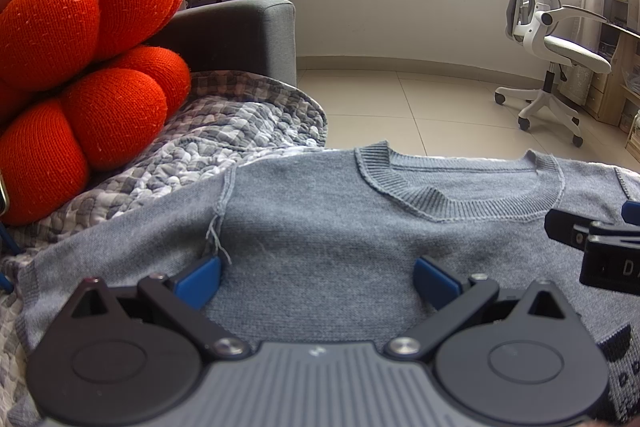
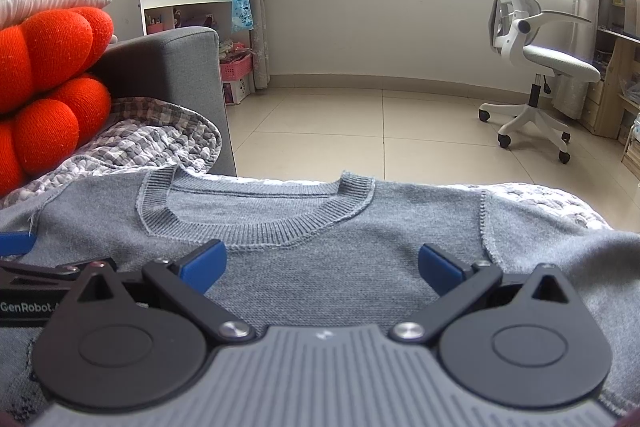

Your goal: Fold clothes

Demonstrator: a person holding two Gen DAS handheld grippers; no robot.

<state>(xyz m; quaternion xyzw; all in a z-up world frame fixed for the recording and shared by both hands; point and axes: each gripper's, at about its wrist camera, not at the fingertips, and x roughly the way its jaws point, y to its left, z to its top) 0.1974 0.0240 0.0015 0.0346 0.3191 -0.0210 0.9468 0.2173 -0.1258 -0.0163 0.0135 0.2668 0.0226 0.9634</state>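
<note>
Sweater (image 1: 320, 227), one grey knit, is lying flat on the checked blanket (image 1: 208, 147), neckline pointing away toward the floor. Two grippers, left gripper (image 1: 318, 277) and right gripper (image 2: 322, 265), are hovering over the sweater, fingers spread, gripping nothing.

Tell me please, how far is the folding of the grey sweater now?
Done: the grey sweater lies spread flat on the checked blanket, collar away from the cameras. In hand: nothing; the left gripper and the right gripper are both open above its chest. Left: every fold, since no sleeve or side looks turned in yet.
</note>
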